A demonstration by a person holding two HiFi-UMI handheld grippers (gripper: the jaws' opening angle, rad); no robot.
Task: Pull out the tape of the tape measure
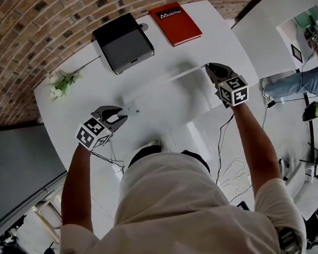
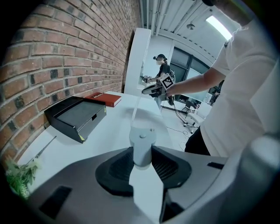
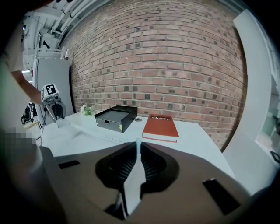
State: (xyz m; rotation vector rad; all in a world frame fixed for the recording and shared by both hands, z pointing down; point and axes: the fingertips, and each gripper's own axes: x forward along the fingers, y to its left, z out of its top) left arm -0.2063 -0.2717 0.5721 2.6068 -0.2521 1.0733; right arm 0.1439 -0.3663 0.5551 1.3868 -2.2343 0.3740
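My left gripper (image 1: 119,116) is shut on a small white tape measure case (image 2: 142,145), which sits between the black pads (image 2: 117,168) in the left gripper view. From the case a white tape (image 1: 167,80) stretches above the white table (image 1: 207,32) to my right gripper (image 1: 211,68). In the right gripper view the right gripper (image 3: 138,154) is shut on the tape's thin end (image 3: 138,148), and the tape (image 3: 94,133) runs off left toward the left gripper (image 3: 56,107). The right gripper (image 2: 154,89) also shows far off in the left gripper view.
A black box (image 1: 123,43) and a red book (image 1: 174,23) lie at the table's far edge by the brick wall. A green sprig (image 1: 63,83) lies at the far left. Cables (image 1: 222,141) trail on the floor to the right, where another person (image 1: 298,82) stands.
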